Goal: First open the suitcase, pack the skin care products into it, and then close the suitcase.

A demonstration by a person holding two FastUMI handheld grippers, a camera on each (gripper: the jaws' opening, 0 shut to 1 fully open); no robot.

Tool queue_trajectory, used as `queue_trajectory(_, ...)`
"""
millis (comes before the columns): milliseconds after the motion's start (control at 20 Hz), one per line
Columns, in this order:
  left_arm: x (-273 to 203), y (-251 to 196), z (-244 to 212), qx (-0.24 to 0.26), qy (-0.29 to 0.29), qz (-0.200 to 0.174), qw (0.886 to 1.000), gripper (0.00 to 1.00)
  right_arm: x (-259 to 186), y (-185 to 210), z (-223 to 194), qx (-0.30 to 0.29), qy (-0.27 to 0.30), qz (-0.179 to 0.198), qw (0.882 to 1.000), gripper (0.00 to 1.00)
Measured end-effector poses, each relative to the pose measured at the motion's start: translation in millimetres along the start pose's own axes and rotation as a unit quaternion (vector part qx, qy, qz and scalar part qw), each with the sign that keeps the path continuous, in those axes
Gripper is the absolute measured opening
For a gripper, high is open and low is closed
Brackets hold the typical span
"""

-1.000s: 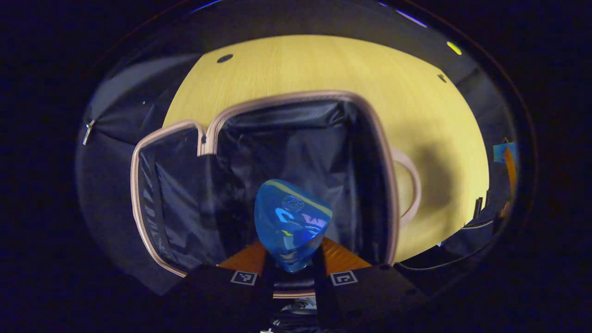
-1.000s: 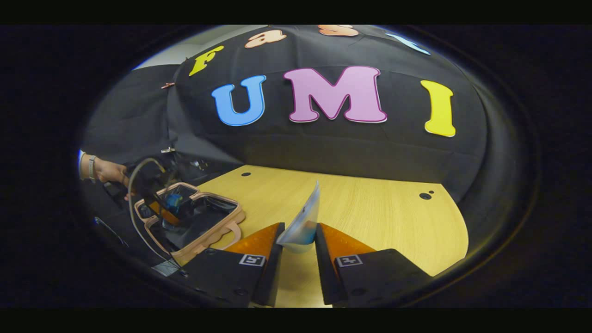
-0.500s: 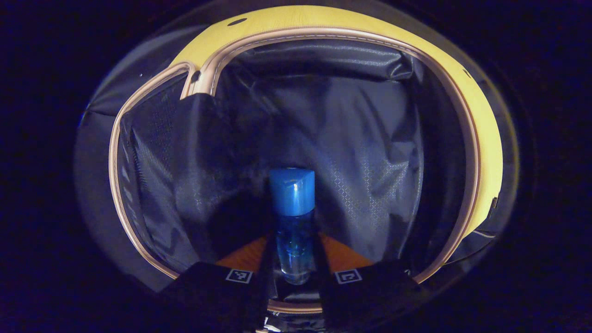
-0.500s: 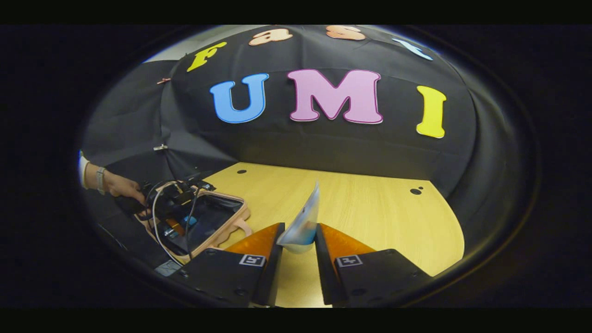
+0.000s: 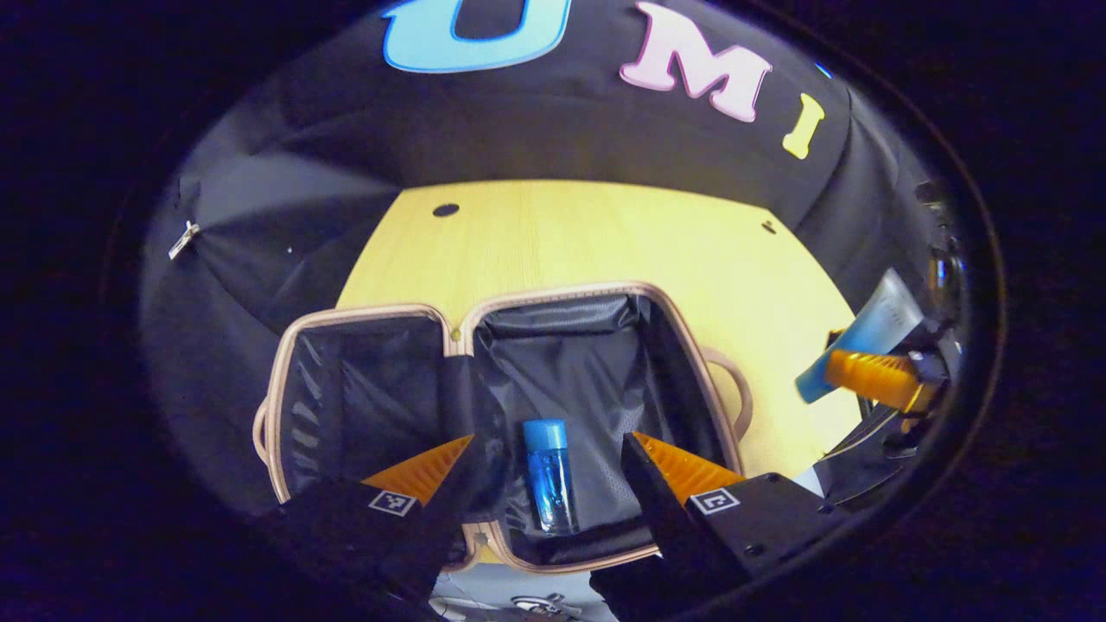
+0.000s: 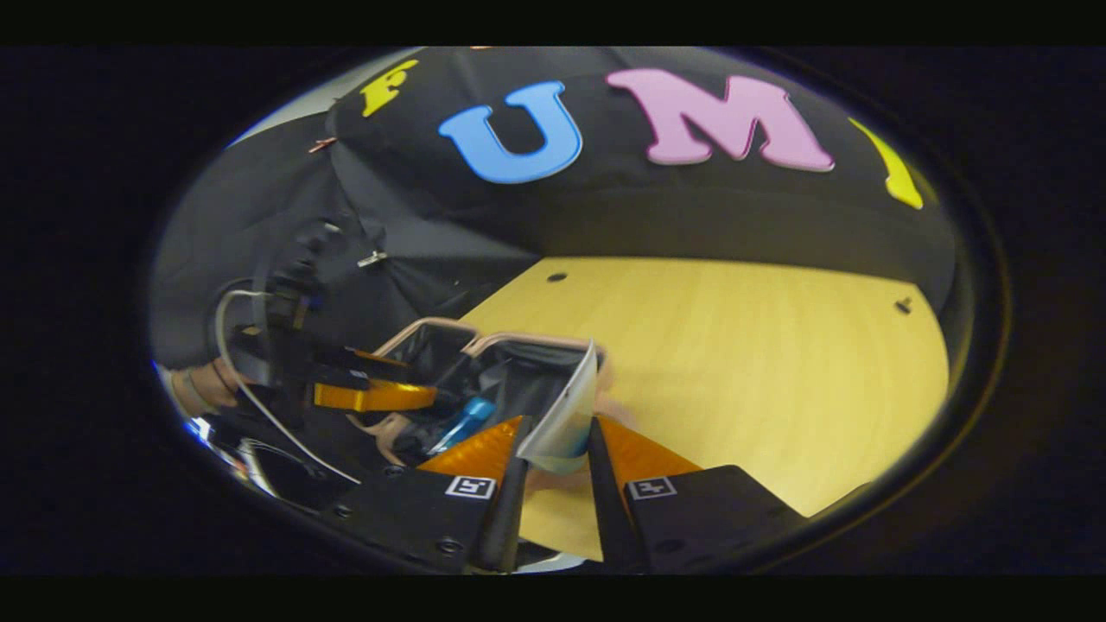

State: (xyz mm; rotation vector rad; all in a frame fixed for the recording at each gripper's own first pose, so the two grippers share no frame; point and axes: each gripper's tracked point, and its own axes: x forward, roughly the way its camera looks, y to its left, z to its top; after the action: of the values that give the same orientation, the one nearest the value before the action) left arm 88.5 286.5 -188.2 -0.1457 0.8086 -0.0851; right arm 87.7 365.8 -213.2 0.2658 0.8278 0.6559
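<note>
A: Left tool (image 5: 549,449)?

B: My left tool was spread wide, holding nothing, above the open suitcase (image 5: 596,302). The bottle (image 5: 549,475) lay in the right half on the dark lining, blue cap pointing away from me, touching neither finger.

A: Right tool (image 6: 553,445)?

B: My right tool was clamped on the tube (image 6: 566,410), flat end up. In the left gripper view it sat at the right edge, over the desk (image 5: 562,233) beside the suitcase.

A: Suitcase position?

B: Open flat on the desk's near left part, both halves up, handle (image 5: 734,384) toward the right. In the right gripper view the tube overlapped the suitcase rim; I couldn't tell if it was above it.
</note>
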Motion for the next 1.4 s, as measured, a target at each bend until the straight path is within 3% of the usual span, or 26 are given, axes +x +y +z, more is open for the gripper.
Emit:
queue_trajectory(150,-43,45,-8,-0.037,-0.038,0.019,0.998,0.98,50,18,-38,0.037,0.102,-0.018,0.994,0.40)
queue_trajectory(300,-69,101,-38,-0.092,-0.045,0.051,0.993,0.97,87,42,-75,0.088,0.184,-0.036,0.978,0.40)
queue_trajectory(350,-74,118,-51,-0.111,-0.045,0.061,0.991,0.97,97,43,-85,0.087,0.199,-0.052,0.975,0.47)
queue_trajectory(400,-79,133,-62,-0.133,-0.041,0.070,0.988,0.97,106,43,-92,0.088,0.211,-0.066,0.971,0.40)
queue_trajectory(450,-85,145,-71,-0.155,-0.039,0.080,0.984,0.97,111,45,-99,0.100,0.221,-0.080,0.967,0.35)
queue_trajectory(500,-90,158,-81,-0.176,-0.035,0.086,0.980,0.97,119,49,-101,0.116,0.226,-0.088,0.963,0.47)
queue_trajectory(550,-93,169,-90,-0.190,-0.034,0.092,0.977,0.97,123,45,-105,0.117,0.231,-0.102,0.960,0.35)
queue_trajectory(600,-95,181,-99,-0.198,-0.033,0.097,0.975,0.97,122,41,-106,0.109,0.233,-0.113,0.960,0.47)
queue_trajectory(650,-95,192,-107,-0.197,-0.030,0.103,0.974,0.97,121,42,-106,0.106,0.231,-0.111,0.961,0.24)
queue_trajectory(700,-97,202,-110,-0.192,-0.028,0.111,0.975,0.97,120,44,-102,0.103,0.220,-0.105,0.964,0.36)
queue_trajectory(800,-93,219,-110,-0.193,-0.026,0.115,0.974,0.97,115,49,-91,0.090,0.188,-0.086,0.974,0.36)
queue_trajectory(850,-87,229,-110,-0.200,-0.021,0.118,0.973,0.97,111,49,-84,0.082,0.171,-0.083,0.978,0.24)
queue_trajectory(900,-80,240,-107,-0.211,-0.019,0.121,0.970,0.97,105,48,-78,0.078,0.155,-0.079,0.982,0.47)
queue_trajectory(1000,-70,251,-94,-0.232,-0.024,0.108,0.966,0.97,95,46,-71,0.072,0.127,-0.077,0.986,0.40)
queue_trajectory(1050,-62,260,-91,-0.239,-0.019,0.103,0.965,0.97,88,46,-66,0.072,0.113,-0.076,0.988,0.54)
queue_trajectory(1150,-49,285,-84,-0.234,-0.004,0.111,0.966,0.97,75,45,-54,0.076,0.082,-0.072,0.991,0.65)
queue_trajectory(1200,-38,301,-82,-0.228,0.002,0.118,0.966,0.97,65,45,-48,0.076,0.068,-0.072,0.992,0.80)
queue_trajectory(1250,-30,314,-74,-0.226,0.009,0.125,0.966,0.97,56,43,-45,0.073,0.056,-0.074,0.993,0.70)
queue_trajectory(1350,-16,336,-63,-0.229,0.016,0.136,0.964,0.97,40,37,-38,0.069,0.038,-0.082,0.994,0.98)
queue_trajectory(1400,-8,345,-63,-0.231,0.030,0.139,0.963,0.97,32,34,-37,0.068,0.031,-0.088,0.993,0.98)
